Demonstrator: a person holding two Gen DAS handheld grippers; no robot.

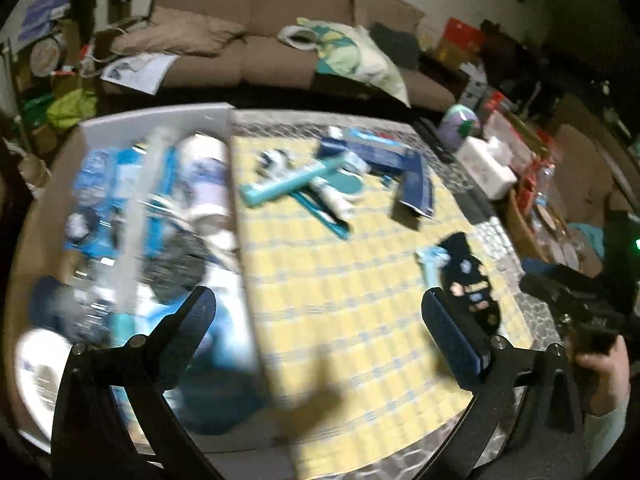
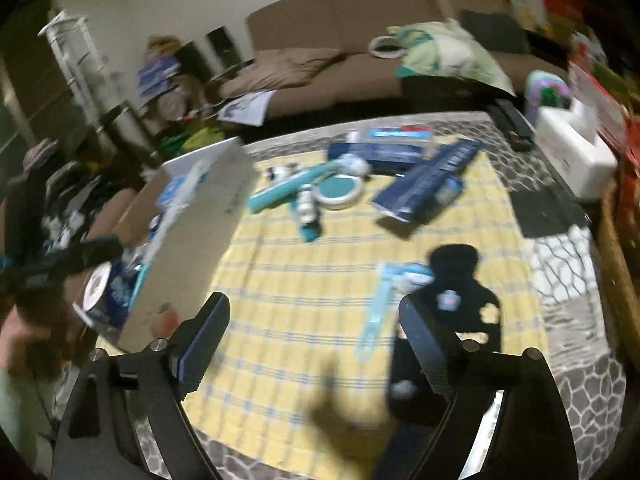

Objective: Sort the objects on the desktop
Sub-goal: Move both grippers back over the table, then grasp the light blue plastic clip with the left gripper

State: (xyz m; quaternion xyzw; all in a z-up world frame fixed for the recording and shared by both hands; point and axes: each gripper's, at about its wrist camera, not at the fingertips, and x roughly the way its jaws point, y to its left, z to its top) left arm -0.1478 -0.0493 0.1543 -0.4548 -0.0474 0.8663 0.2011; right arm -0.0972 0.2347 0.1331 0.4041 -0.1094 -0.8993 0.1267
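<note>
Both views are pretty smeared, so small print and exact shapes are a wash. The left gripper hangs over the yellow-and-blue checked cloth with its 2 black, ribbed-pad fingers spread wide and nothing between them. Same deal for the right gripper: jaws wide apart, nothing held.

Along the left edge of the desk sits a grey cardboard box, stuffed with blue and white stuff. I can pick out a white cylindrical tube and a pale translucent stick; the rest is blur, and the box's near end is cut off behind the left finger.

Toward the far edge of the cloth there's a loose heap: a long teal plastic bar, a round white tin with a teal lid, a small white bottle and a dark blue foil-looking pouch lying slanted. Behind them, a flat blue rectangular carton sits near the far edge.

Nearer the right edge lies a black fabric item with small coloured patches, partly hidden by the right-hand finger in both views, with a light blue plastic clip-like thing just beside it. Can't tell if they touch.

A white tissue box sits at the far right corner, off the cloth.
</note>
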